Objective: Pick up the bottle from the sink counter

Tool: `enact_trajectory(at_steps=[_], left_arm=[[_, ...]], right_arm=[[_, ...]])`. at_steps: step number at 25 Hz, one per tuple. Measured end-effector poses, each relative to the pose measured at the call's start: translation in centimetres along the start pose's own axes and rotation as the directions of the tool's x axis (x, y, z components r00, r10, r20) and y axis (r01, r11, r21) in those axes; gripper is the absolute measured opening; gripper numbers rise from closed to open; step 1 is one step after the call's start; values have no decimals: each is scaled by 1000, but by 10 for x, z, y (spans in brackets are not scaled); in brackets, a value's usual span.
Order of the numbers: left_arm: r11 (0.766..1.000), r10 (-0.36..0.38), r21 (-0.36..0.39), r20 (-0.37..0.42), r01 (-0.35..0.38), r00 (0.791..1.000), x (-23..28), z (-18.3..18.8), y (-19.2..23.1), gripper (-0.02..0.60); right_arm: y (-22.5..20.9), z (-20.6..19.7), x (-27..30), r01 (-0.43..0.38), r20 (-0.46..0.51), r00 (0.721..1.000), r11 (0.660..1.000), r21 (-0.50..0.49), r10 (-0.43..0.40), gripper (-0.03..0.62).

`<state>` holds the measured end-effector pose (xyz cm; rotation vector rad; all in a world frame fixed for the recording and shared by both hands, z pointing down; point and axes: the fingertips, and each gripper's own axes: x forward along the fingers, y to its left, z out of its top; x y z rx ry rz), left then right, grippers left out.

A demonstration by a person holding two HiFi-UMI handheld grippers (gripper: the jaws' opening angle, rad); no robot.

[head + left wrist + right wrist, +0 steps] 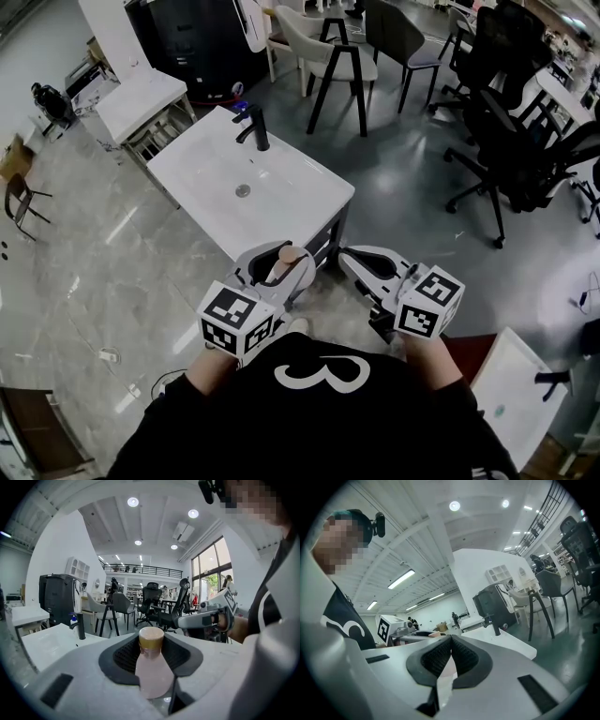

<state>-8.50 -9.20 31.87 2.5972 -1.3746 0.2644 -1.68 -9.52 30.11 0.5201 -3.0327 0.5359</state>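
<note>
A pale pink bottle (153, 670) with a tan cap (288, 253) stands upright between the dark pads of my left gripper (151, 660), which is shut on its body. In the head view this gripper (281, 270) is held close to the person's chest, off the near corner of the white sink counter (202, 192). The counter carries a black faucet (255, 127) and a drain. My right gripper (450, 657) is shut with nothing between its pads. It hovers to the right (354, 260), level with the left one.
A second white counter (141, 98) and a black cabinet (192, 37) stand beyond the sink. Dining chairs (328, 56) and black office chairs (516, 141) fill the right side. Another white basin (511, 384) lies at the lower right. The floor is grey tile.
</note>
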Motion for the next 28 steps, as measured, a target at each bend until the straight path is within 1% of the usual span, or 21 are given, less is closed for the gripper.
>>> enact_trajectory(at_steps=[5, 11, 28], left_arm=[[1000, -6, 8, 16, 6, 1000, -5, 7, -5, 149], [1000, -23, 8, 12, 23, 1000, -9, 8, -8, 149], [999, -46, 10, 19, 45, 999, -9, 11, -11, 149]], right_arm=[[6, 2, -3, 1, 2, 1000, 999, -45, -1, 13], [10, -1, -3, 5, 8, 1000, 999, -32, -5, 12], [14, -2, -3, 13, 0, 1000, 999, -39, -13, 12]])
